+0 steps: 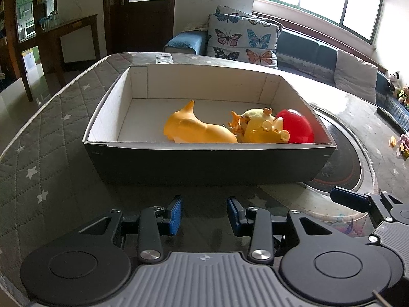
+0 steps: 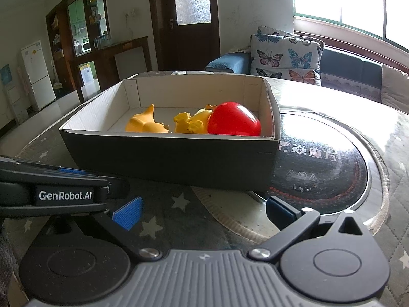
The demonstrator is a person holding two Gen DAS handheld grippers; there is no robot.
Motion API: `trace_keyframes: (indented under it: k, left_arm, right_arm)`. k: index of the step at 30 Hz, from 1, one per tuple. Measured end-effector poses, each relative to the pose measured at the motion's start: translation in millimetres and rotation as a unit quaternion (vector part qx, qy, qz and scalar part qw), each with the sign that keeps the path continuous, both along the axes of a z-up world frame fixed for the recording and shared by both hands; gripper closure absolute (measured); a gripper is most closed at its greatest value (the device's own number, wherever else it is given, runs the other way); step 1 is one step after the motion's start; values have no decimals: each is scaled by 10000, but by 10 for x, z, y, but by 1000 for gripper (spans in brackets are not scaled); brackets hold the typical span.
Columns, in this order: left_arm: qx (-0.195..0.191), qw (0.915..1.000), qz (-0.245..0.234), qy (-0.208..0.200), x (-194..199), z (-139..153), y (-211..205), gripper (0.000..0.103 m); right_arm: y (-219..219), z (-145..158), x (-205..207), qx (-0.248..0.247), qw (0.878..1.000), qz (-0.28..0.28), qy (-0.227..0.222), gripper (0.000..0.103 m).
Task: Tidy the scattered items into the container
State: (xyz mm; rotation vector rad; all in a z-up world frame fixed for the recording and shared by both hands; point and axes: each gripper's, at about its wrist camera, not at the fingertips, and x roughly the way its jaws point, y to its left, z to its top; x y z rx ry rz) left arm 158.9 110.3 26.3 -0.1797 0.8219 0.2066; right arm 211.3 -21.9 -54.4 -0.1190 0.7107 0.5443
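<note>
The left gripper [image 1: 204,213], blue-padded jaws partly apart and empty, hovers over a grey star-quilted tabletop [image 1: 51,133]. Beside it the right gripper [image 2: 202,212] stands wide apart, also empty. Just ahead sits a black cardboard box with white inside [image 1: 209,163]. Inside lie an orange rubber dolphin toy [image 1: 194,128], a yellow rubber animal toy [image 1: 260,130] and a glossy red plastic ball [image 1: 297,126], clustered at the right.

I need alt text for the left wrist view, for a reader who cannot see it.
An open cardboard box with dark outside and white inside holds an orange dolphin-shaped toy, a yellow animal toy and a shiny red ball. Before it, the left gripper is open and empty.
</note>
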Motion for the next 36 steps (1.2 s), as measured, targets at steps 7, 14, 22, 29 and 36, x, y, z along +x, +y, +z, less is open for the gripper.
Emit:
trace_keyframes:
  k: [7,14,22,29,36]
  left_arm:
    - [57,10000,-1,25,20,-12,-9,63]
    - [74,10000,11,47,32,-21,-7,63]
    - [71,10000,18,34,28,-21,-7,63]
    - [85,10000,13,4,25,-20,-15,64]
    - [80,10000,5,6,23,-15,-23,66]
  right_arm:
    - [5,-18,16,-13,10000,-1,30,0]
    - [10,-29,27,-14,10000,1,49,0]
    - [4,-29,27,-14,10000,-4,52,0]
    - [4,-27,24,-13,10000,-5,38,0]
    - [6,-32,29,-11,10000,-2,35,0]
